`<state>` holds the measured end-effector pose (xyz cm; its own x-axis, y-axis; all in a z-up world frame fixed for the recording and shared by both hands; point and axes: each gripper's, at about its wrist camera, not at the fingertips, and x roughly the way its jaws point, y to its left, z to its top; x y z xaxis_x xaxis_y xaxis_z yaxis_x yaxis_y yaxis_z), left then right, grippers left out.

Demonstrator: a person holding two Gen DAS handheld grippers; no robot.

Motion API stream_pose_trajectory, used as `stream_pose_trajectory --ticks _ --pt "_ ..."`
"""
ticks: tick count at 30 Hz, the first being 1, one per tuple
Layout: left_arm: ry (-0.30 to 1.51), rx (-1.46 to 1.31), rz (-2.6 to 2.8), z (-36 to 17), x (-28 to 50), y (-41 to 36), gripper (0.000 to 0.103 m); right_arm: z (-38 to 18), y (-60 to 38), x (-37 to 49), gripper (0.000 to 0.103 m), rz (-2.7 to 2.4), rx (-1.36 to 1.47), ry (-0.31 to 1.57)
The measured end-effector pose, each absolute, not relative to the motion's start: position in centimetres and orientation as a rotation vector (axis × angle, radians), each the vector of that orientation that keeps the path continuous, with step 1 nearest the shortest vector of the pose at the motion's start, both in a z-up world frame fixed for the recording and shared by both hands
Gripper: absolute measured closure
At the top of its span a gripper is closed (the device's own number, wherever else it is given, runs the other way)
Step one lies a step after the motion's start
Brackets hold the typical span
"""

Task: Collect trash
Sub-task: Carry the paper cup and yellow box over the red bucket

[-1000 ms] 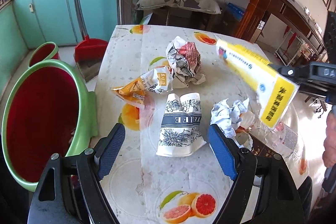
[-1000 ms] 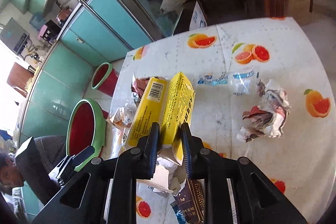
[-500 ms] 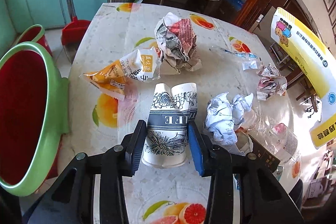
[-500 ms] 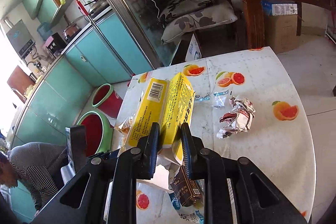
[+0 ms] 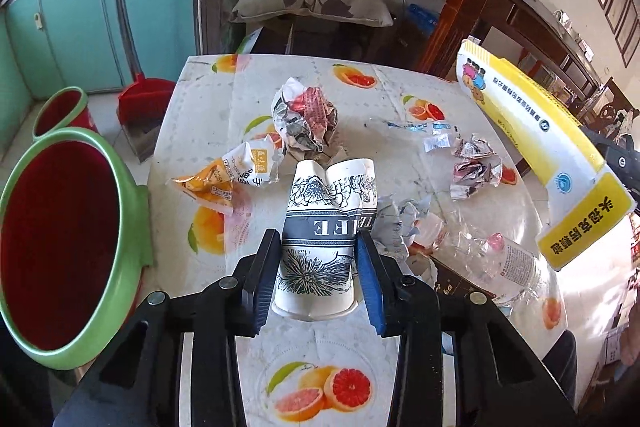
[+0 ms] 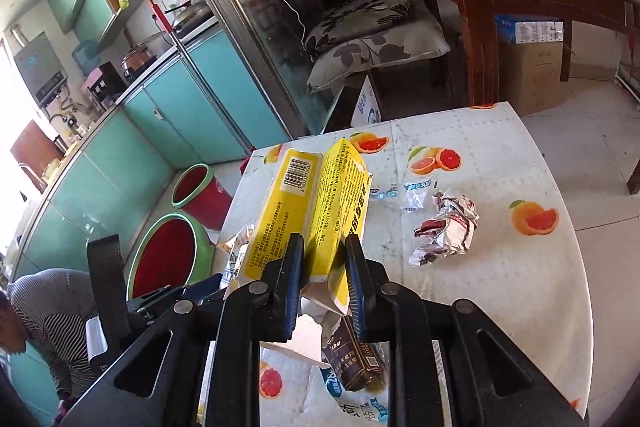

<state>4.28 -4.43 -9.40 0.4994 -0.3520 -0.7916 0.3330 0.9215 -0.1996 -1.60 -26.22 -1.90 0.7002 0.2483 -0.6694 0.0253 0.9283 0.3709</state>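
My left gripper (image 5: 318,259) is shut on a crushed white paper cup (image 5: 324,227) with dark flower print, held just above the table (image 5: 200,95). My right gripper (image 6: 322,259) is shut on a flattened yellow box (image 6: 312,203), held up over the table; the box also shows at the right of the left wrist view (image 5: 536,143). A large green bin (image 5: 60,239) with a red inside stands on the floor at the table's left side and shows in the right wrist view too (image 6: 168,251).
On the table lie an orange snack wrapper (image 5: 228,171), crumpled newspaper balls (image 5: 306,115) (image 6: 446,227), white crumpled paper (image 5: 400,223), a clear plastic bottle (image 5: 508,263), a clear wrapper (image 5: 420,131) and a brown carton (image 6: 356,359). A smaller green bin (image 5: 60,107) and red dustpan (image 5: 144,99) stand on the floor.
My left gripper has closed from wide open onto the paper cup and lifted it slightly. My right gripper has risen and drawn back with the yellow box.
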Motion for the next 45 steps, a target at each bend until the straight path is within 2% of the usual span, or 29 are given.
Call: stream_pose_trajectory --ticks 14,28,38,45 --pt "0.915 -0.038 -0.356 -7.7 3.5 -1.1 0.066 -1.4 -22.9 -1.1 0.085 0.179 0.321 0.793" --pt "0.892 -0.110 -0.251 -7.3 4.5 5.8 0.065 -1.2 -13.6 1.5 0.085 0.314 0.223 0.826" --pt "0.913 -0.191 -0.038 -9.3 5.6 14.5 0.065 -4.7 -5.2 4.9 0.085 0.462 0.199 0.929" --pt "0.936 -0.221 0.036 -11.1 5.8 17.2 0.065 -8.0 -0.7 6.9 0.084 0.510 0.175 1.011"
